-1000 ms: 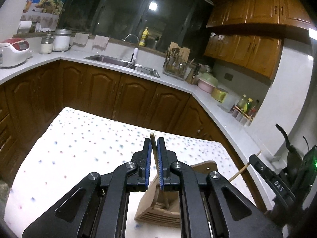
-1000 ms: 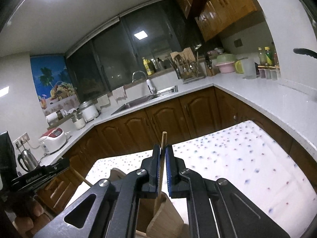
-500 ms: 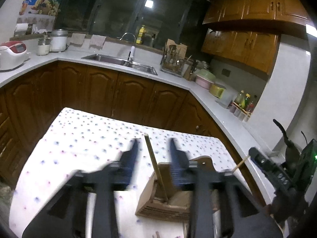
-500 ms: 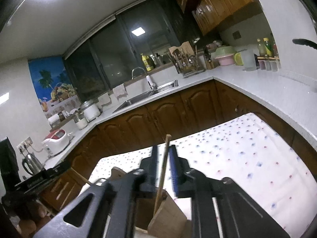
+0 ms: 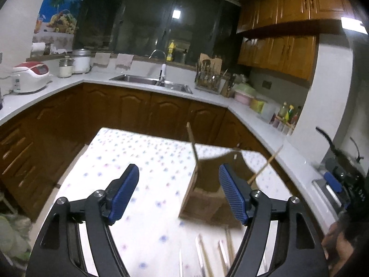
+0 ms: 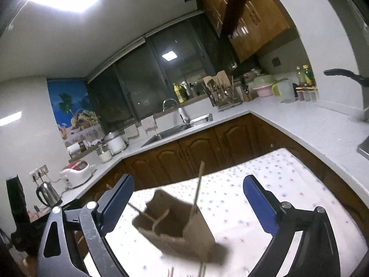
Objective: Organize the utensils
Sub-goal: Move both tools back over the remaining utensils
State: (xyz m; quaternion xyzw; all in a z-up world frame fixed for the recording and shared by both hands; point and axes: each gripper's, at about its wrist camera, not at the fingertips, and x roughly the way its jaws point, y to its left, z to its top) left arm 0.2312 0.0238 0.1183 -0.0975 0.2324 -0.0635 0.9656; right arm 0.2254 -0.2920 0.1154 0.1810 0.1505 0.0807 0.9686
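Both sets of tongs have let go since a second ago: each was pinched on a thin wooden chopstick then, and now each stands back from the holder with its blue pads wide apart and opening further, nothing pressed between them. The brown wooden utensil holder [image 5: 203, 194] stands on the white worktop with coloured dots [image 5: 143, 161], ahead of the left tongs [image 5: 178, 192] and toward their right pad. One dark wooden chopstick [image 5: 192, 144] stands in its near-left corner, leaning slightly left; a paler wooden chopstick [image 5: 265, 167] slants out of its right side. From the right tongs [image 6: 188, 204] the same holder [image 6: 175, 230] shows its divided compartments, blurred, with a chopstick [image 6: 198, 184] rising nearly upright from the right compartment. More long utensils [image 5: 207, 256] lie blurred on the worktop near the camera. Beyond the worktop run brown wooden cabinets [image 5: 138, 113], a steel sink [image 5: 150, 82] and a white and red rice cooker [image 5: 31, 76] at far left.
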